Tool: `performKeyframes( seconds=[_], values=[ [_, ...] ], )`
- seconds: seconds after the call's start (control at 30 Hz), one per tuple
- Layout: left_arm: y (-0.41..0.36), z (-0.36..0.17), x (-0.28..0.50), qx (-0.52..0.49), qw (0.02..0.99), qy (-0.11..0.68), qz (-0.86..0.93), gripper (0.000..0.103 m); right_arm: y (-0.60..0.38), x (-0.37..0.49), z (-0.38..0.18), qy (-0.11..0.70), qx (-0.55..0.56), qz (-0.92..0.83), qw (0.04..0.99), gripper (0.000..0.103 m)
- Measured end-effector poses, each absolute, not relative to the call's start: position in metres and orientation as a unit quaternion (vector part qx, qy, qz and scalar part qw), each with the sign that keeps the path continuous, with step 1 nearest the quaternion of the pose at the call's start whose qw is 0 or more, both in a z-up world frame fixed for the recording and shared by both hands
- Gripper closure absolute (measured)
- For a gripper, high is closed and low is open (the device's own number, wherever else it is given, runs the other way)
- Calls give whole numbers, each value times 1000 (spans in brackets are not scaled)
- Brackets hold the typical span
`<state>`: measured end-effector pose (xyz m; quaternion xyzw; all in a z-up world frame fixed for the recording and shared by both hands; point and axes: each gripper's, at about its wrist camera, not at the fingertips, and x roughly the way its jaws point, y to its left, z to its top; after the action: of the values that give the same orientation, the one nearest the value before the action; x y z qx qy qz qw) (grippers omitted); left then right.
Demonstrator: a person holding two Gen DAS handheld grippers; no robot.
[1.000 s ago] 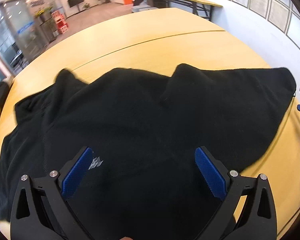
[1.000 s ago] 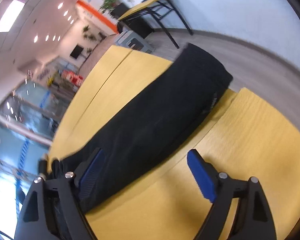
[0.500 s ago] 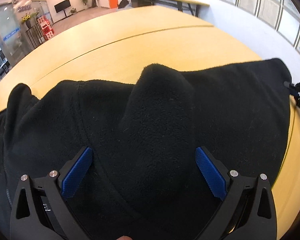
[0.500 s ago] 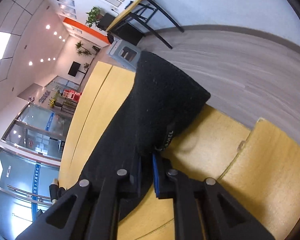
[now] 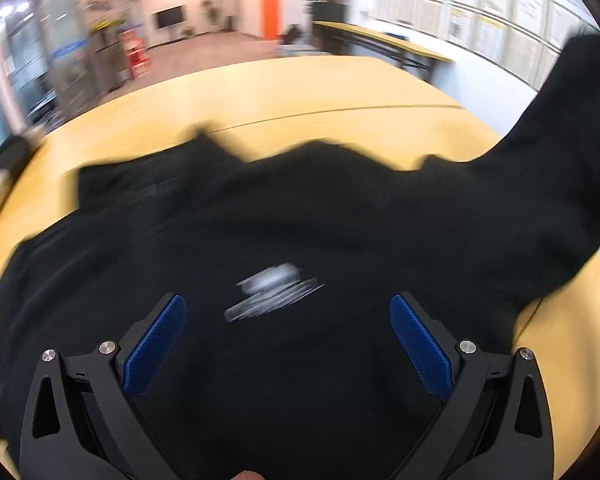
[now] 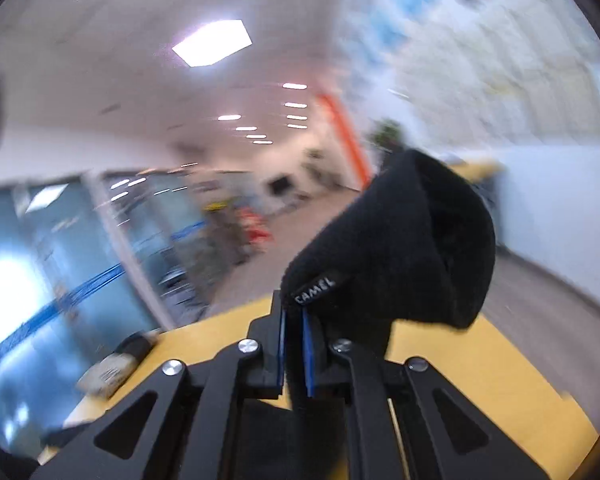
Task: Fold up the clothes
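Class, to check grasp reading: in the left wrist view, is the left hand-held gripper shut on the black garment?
No, the left hand-held gripper is wide open above the black garment.

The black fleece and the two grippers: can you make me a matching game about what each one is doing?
Things:
1. left gripper
2. right gripper
3. black fleece
4. table

States:
A. yellow wood, under the cloth
B. shut on the sleeve cuff
C. open above the cloth
D. spread out, one sleeve lifted

Pairs: 1-C, 2-B, 3-D, 4-A

Black gripper [image 5: 287,334], blue textured pads [image 5: 419,347]
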<state>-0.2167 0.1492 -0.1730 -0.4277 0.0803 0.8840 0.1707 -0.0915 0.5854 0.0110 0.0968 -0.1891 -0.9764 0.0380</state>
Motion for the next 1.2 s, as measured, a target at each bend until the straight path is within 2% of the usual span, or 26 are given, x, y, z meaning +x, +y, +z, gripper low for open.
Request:
performKeyframes(
  seconds=[0.07, 0.17, 0.23, 0.37, 0.5, 0.57, 0.73, 0.77, 0.83, 0.9, 0.93, 0.97, 1.03, 1.1, 1.2],
  values=[
    [92, -160, -201, -430, 143, 65, 889, 0, 522, -113, 26, -159, 98, -978, 89, 96],
    [-6, -144, -184, -433, 93, 50, 895, 0, 420, -149, 19, -124, 138, -971, 153, 96],
    [-74, -133, -168, -431, 59, 36, 900, 0, 351, -171, -3, -113, 182, -959, 185, 96],
    [-161, -128, -144, -422, 26, 31, 906, 0, 232, -209, -69, -96, 275, -931, 222, 96],
    [-205, -141, -135, -413, 32, 18, 910, 0, 125, -228, -152, -51, 352, -904, 237, 96],
    [-211, -147, -135, -407, 53, 13, 912, 0, 88, -221, -175, -35, 372, -897, 236, 96],
    [-197, -141, -148, -381, 106, 3, 918, 0, 48, -235, -196, 12, 395, -882, 258, 93],
    [-192, -137, -151, -374, 116, -1, 920, 0, 42, -234, -198, 20, 401, -876, 266, 90],
    [-179, -132, -161, -366, 142, -5, 920, 0, 51, -221, -197, 35, 418, -865, 278, 77],
    [-161, -127, -168, -361, 168, 0, 917, 0, 60, -209, -189, 38, 404, -867, 289, 72],
    [-150, -125, -173, -356, 185, 2, 916, 0, 67, -202, -183, 38, 394, -870, 293, 61],
    [-137, -122, -177, -350, 203, 2, 915, 0, 77, -194, -176, 40, 382, -875, 294, 56],
    [-111, -120, -187, -339, 237, 2, 911, 0, 108, -171, -160, 62, 351, -894, 271, 29],
    [-84, -122, -200, -334, 259, 1, 906, 0, 147, -160, -156, 112, 345, -905, 223, 25],
    [-42, -148, -227, -354, 269, 34, 895, 0, 211, -156, -164, 198, 365, -899, 137, 25]
  ],
)
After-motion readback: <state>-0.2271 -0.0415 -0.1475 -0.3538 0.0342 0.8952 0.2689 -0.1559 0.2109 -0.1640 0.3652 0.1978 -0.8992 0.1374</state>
